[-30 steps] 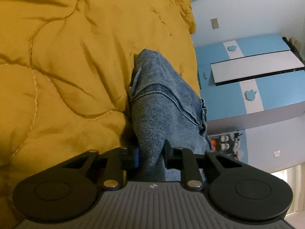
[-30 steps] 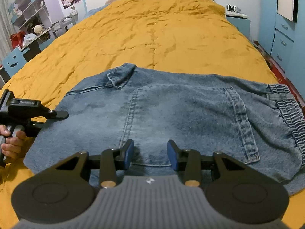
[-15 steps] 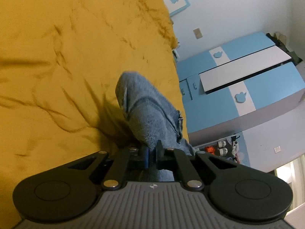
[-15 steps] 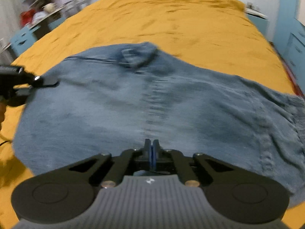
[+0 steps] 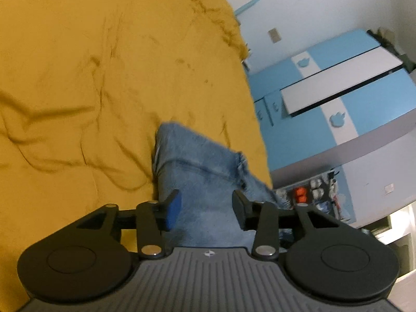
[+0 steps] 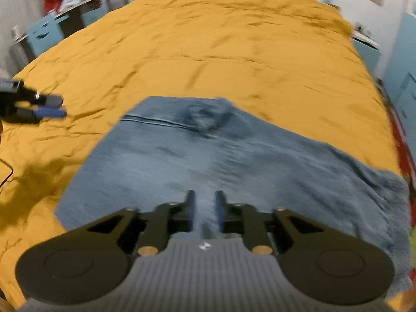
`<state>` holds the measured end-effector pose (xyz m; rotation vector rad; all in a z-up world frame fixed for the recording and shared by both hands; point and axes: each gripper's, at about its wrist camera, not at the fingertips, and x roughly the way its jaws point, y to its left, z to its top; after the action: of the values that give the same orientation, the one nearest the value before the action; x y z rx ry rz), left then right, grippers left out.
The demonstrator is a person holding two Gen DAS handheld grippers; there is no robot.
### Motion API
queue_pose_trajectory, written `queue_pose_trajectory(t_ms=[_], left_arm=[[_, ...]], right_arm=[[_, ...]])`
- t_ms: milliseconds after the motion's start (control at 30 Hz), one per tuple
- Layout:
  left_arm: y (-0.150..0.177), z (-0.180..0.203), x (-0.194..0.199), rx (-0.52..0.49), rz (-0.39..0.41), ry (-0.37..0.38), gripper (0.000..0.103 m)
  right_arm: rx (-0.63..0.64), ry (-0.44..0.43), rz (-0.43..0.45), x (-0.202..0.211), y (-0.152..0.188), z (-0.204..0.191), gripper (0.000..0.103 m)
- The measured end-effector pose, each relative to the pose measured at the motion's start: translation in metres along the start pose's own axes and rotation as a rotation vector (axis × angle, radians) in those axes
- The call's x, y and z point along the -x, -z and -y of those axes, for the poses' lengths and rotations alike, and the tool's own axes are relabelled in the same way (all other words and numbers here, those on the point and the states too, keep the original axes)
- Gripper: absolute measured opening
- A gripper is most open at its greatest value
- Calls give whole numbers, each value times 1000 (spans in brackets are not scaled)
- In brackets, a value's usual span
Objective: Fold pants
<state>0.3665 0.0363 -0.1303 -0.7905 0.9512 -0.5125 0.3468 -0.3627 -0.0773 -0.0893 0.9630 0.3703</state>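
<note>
Blue denim pants (image 6: 234, 156) lie folded across the yellow bedspread (image 6: 208, 52). In the right wrist view my right gripper (image 6: 205, 208) hangs over their near edge, its jaws opening with a narrow gap. A ridge of denim shows in that gap and the pads do not press on it. My left gripper (image 6: 61, 108) hovers over the bedspread to the left of the pants, clear of the cloth. In the left wrist view the left gripper (image 5: 205, 205) has its jaws opening wide, with the pants (image 5: 202, 166) lying beyond and below them, not held.
The bedspread (image 5: 104, 78) covers the whole bed. A blue and white wardrobe (image 5: 338, 98) stands past the bed's right side. A blue nightstand (image 6: 366, 49) is at the far right, and a desk with shelves (image 6: 52, 26) at the far left. A thin black cable (image 6: 6, 174) lies at the left.
Both grippers pinched shut on the denim half a second ago and now stand apart. The left gripper has lifted off the pants and sits left of them. The pants' left edge has shifted right.
</note>
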Motion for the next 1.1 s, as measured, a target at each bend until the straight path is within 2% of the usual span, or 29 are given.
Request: queue_pose_trajectory(t_ms=[100,167,300,333,400,467,500,533,567,733,867,933,1100], left_arm=[[6,-14,-25,44,-52,-17,54],[11,-23,-37,78,-66,-3,56],[14,-35,-61,119,-90,7,58],[16,-38,-66,130,-98,15,58],[20,-42,-73,139,-97,28,49],[23,-41,-74,130,-74,23,26],[23,-40,-71,128,-56,30,20],[22,-36,-67,121,-38,42,13],[20,-31,-63,110,-21,48,12],[6,19,-42,-1,46,87,8],[0,56,-38,-67,66,90,8],[-1,67,-38,-78,66,89,8],[-3,85,-47,-90,35,99,8]], right_arm=[[-84,8,14,16,18,34,24],[-163,6,29,25,32,60,29],[-255,-9,55,32,54,93,29],[-260,-21,63,33,57,96,29],[-246,-70,75,28,58,97,29],[-196,-97,72,20,50,93,28],[-170,-101,66,17,46,90,26],[-139,-102,58,12,39,87,20],[-107,-102,51,6,31,85,13],[48,-99,36,-17,-8,78,3],[91,-116,14,-47,-43,77,0],[117,-91,-20,-68,-56,77,0],[106,-81,-107,-123,-63,82,0]])
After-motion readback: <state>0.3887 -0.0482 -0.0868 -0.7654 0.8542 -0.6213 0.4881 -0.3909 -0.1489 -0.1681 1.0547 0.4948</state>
